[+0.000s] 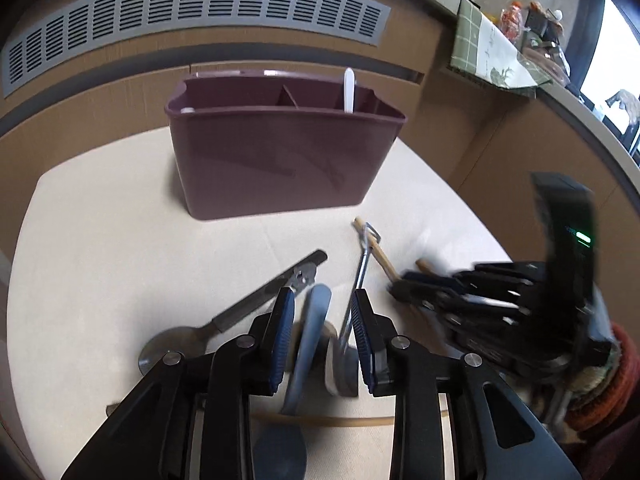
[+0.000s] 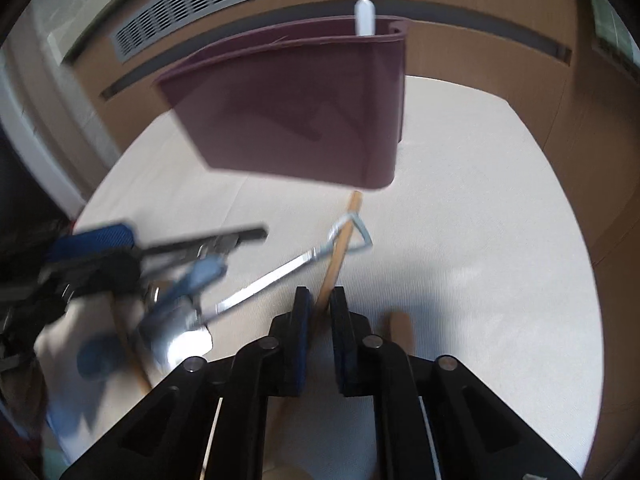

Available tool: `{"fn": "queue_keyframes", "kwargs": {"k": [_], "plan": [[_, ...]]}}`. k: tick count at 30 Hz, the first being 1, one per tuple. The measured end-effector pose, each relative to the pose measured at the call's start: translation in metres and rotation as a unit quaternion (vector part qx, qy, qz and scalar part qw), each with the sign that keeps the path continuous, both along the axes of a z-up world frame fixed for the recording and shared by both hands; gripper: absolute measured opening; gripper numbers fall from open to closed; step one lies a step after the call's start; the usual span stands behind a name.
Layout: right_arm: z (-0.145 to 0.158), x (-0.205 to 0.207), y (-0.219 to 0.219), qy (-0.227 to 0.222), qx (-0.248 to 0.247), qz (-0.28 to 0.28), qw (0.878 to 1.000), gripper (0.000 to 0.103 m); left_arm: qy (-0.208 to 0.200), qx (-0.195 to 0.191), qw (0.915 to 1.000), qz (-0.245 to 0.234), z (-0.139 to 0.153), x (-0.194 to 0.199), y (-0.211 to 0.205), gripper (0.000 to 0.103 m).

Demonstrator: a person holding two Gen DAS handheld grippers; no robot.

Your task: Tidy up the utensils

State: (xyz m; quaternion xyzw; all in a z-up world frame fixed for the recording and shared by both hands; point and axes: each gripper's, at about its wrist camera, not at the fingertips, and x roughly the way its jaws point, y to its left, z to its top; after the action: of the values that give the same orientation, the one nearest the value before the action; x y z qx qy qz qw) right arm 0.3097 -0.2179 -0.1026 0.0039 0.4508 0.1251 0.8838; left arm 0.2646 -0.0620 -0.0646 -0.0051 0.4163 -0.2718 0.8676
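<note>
A maroon utensil caddy (image 1: 280, 160) (image 2: 300, 112) stands at the back of the table, with a white handle (image 1: 349, 88) (image 2: 364, 16) upright in its right compartment. My left gripper (image 1: 322, 296) is open. The handle of a blue spoon (image 1: 316, 320) lies loose between its fingers, and a metal utensil with a wire loop (image 1: 362, 256) (image 2: 272, 276) runs along the right pad. My right gripper (image 2: 321, 294) (image 1: 400, 286) is shut on a thin wooden stick (image 2: 340, 240) (image 1: 376, 246) that points toward the caddy.
A black-handled tool (image 1: 280, 280) and a metal spoon (image 1: 172, 344) lie left of my left gripper. A second wooden handle (image 2: 400, 328) rests right of my right gripper. Brown panels with a grey vent (image 1: 200, 4) back the cream tablecloth (image 1: 100, 240).
</note>
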Motion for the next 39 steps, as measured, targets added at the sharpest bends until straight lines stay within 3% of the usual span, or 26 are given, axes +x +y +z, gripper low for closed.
{"fn": "queue_keyframes", "kwargs": {"k": [11, 16, 20, 26, 30, 33, 39], "plan": [[0.005, -0.072, -0.027, 0.007, 0.025, 0.039, 0.999, 0.006, 0.019, -0.009, 0.9996, 0.019, -0.009, -0.025, 0.01, 0.031], [0.0, -0.091, -0.026, 0.017, 0.025, 0.065, 0.997, 0.006, 0.018, -0.003, 0.9998, 0.006, -0.007, -0.027, -0.002, 0.031], [-0.006, -0.098, -0.016, 0.029, 0.011, 0.089, 0.996, 0.01, 0.021, 0.011, 0.9996, -0.013, -0.009, -0.03, -0.013, 0.031], [-0.004, -0.083, -0.016, 0.003, -0.003, 0.066, 0.998, 0.019, 0.031, 0.051, 0.9959, -0.068, -0.022, -0.043, -0.037, 0.032], [-0.006, -0.07, -0.014, 0.001, 0.005, 0.062, 0.998, 0.019, 0.034, 0.072, 0.9942, -0.073, -0.03, -0.043, -0.047, 0.032], [-0.007, -0.074, -0.01, -0.005, -0.019, 0.073, 0.997, 0.008, 0.03, 0.088, 0.9935, -0.066, -0.035, -0.039, -0.053, 0.032], [-0.002, -0.1, -0.028, -0.002, -0.001, 0.083, 0.997, 0.006, 0.015, 0.106, 0.9937, -0.034, -0.034, -0.026, -0.056, 0.032]]}}
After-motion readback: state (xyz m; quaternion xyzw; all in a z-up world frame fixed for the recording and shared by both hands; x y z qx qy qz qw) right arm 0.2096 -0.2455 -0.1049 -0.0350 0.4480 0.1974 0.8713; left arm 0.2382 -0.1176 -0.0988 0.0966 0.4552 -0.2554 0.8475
